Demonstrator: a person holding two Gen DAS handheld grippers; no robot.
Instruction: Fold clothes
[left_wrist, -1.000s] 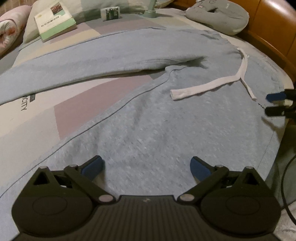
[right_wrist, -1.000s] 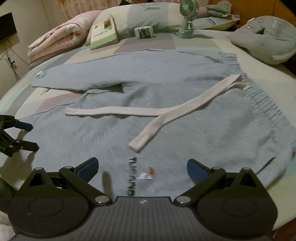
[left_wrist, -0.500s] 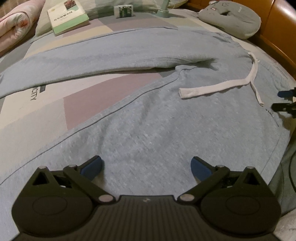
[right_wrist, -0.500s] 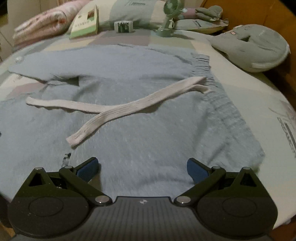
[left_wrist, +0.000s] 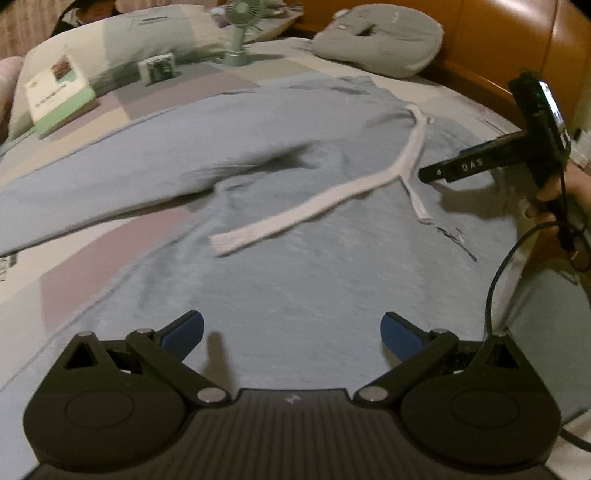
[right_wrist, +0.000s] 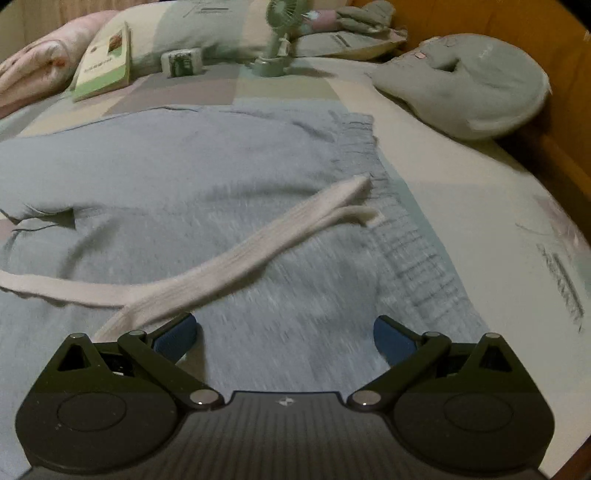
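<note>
Here, pale blue sweatpants (left_wrist: 295, 258) are spread flat on the bed (right_wrist: 461, 192), white drawstring (right_wrist: 240, 266) trailing across; left gripper (left_wrist: 291, 328) and right gripper (right_wrist: 284, 332) are held agape, empty

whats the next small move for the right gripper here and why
Probably lower the open right gripper onto the elastic waistband and pinch it. The blue sweatpants lie flat and unfolded on the bed, neither gripper holds fabric, and the white drawstring lies loose on top.

Bare sweatpants (left_wrist: 295, 280) lie ahead of both grippers; book (left_wrist: 55, 98) and fan (left_wrist: 240, 33) crowd the far edge.
</note>
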